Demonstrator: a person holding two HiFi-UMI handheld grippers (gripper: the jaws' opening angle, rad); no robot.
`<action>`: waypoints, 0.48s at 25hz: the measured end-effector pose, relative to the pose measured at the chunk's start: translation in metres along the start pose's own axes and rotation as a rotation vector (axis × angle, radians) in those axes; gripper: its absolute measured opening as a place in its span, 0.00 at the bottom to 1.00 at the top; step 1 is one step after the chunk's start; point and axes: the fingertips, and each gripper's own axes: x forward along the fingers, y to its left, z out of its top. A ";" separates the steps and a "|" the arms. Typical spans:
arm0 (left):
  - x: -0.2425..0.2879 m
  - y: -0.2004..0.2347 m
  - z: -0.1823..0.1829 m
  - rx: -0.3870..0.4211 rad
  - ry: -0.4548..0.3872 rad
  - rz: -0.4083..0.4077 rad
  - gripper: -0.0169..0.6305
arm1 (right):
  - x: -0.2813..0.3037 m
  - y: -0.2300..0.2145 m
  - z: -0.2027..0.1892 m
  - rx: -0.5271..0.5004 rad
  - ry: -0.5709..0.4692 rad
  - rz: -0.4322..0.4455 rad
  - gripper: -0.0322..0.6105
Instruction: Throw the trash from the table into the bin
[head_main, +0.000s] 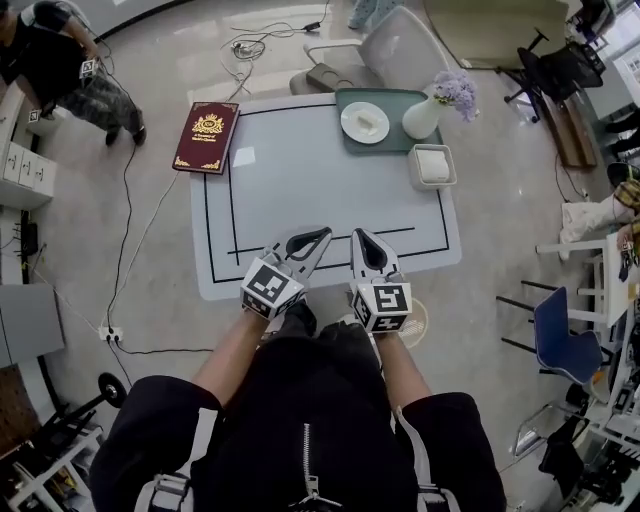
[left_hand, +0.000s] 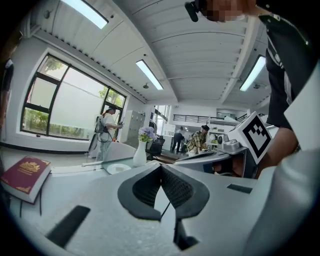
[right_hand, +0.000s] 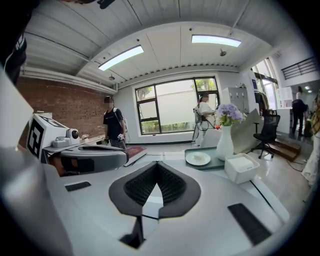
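My left gripper (head_main: 322, 233) and right gripper (head_main: 360, 233) hover side by side over the near edge of the white table (head_main: 300, 190). Both are shut with nothing between the jaws, as the left gripper view (left_hand: 161, 166) and the right gripper view (right_hand: 157, 164) show. At the table's far side a green tray (head_main: 345, 105) carries a white plate (head_main: 365, 122) with a small white lump on it. A round tan thing (head_main: 414, 322), perhaps the bin, peeks out on the floor beside the right gripper. I cannot make out other loose trash.
A red book (head_main: 206, 137) lies on the far left corner. A vase of purple flowers (head_main: 425, 115) and a white square box (head_main: 432, 166) stand at the far right. A grey chair (head_main: 400, 50) stands behind the table, a blue chair (head_main: 560, 335) to the right, and cables (head_main: 130, 230) cross the floor.
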 end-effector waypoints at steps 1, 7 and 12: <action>-0.008 0.009 0.001 -0.002 -0.003 0.026 0.04 | 0.006 0.008 0.002 -0.009 0.001 0.019 0.06; -0.044 0.040 0.012 -0.060 -0.029 0.146 0.04 | 0.034 0.049 0.011 -0.073 0.021 0.141 0.06; -0.065 0.056 -0.002 -0.074 -0.028 0.237 0.04 | 0.049 0.073 0.017 -0.111 0.027 0.221 0.06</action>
